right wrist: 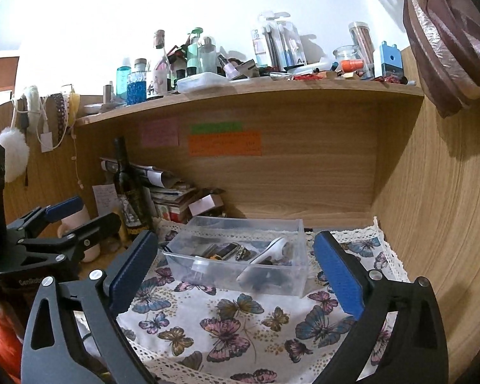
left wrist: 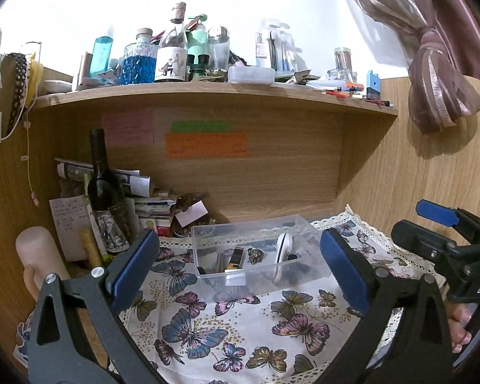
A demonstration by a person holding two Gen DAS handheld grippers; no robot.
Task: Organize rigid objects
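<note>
- Clear plastic bin (left wrist: 256,249) sits toward the desk's back edge on the butterfly cloth (left wrist: 240,320).
- My left claw (left wrist: 240,275) gapes wide, empty.
- My right claw (right wrist: 236,275): same.

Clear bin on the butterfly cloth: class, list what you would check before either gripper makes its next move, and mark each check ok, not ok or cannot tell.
1. Left gripper open, holding nothing: ok.
2. Right gripper open, holding nothing: ok.
3. Bin upright on the cloth: ok.
4. Bin top uncovered, with room among the white item and small items: ok.
5. A loose object on the cloth left to pick up: not ok, none shows.
6. Wine bottle stands apart from the bin: ok.
</note>
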